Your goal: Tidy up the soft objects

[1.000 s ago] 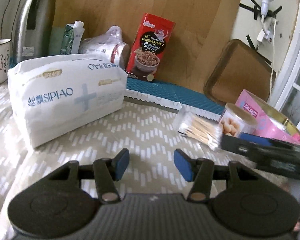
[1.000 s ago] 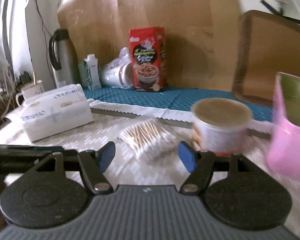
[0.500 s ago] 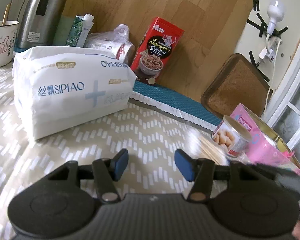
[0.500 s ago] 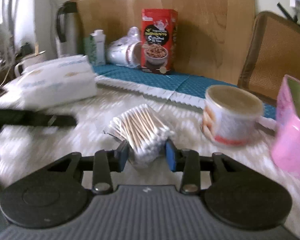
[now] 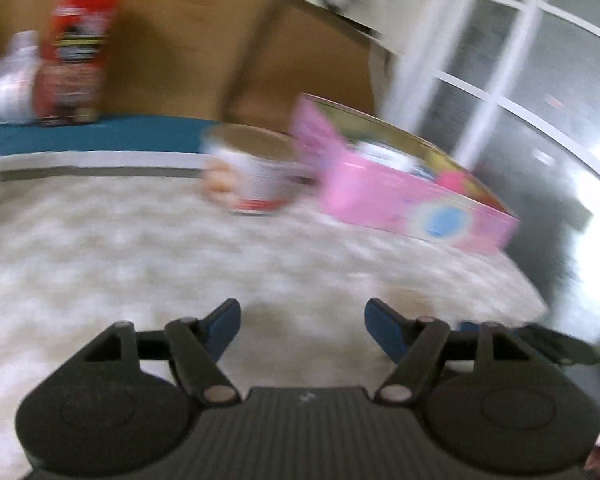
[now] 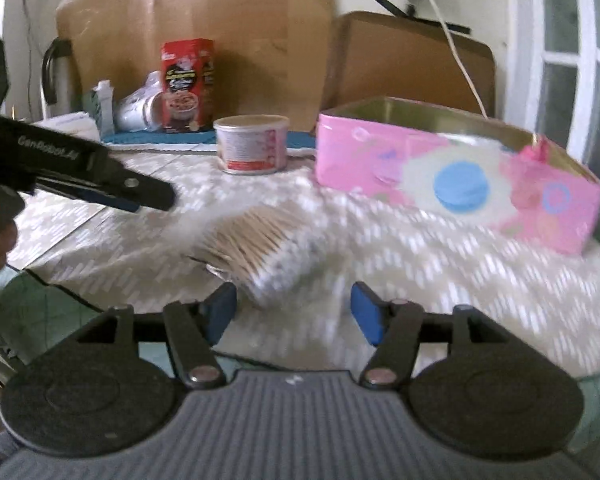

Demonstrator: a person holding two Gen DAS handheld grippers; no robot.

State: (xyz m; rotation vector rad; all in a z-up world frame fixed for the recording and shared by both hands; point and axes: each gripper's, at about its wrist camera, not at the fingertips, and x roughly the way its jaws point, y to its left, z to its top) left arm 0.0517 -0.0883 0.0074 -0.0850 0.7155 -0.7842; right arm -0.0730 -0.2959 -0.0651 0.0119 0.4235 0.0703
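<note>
Opening right gripper (image 6: pixel 293 312) jaws, cotton swab pack (image 6: pixel 256 252) loose between (blurred) | left gripper (image 5: pixel 302 326) jaws opening, empty | pink tin (image 6: pixel 456 172) at 1 o'clock

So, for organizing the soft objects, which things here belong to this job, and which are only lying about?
Belong to the job:
- pack of cotton swabs, on the tablecloth just ahead of the right gripper, whose jaws are opening
- pink tin box, open, probably the destination
- left gripper, jaws opening, nothing between them

Only lying about:
- round snack tub
- red carton
- thermos
- small green carton
</note>
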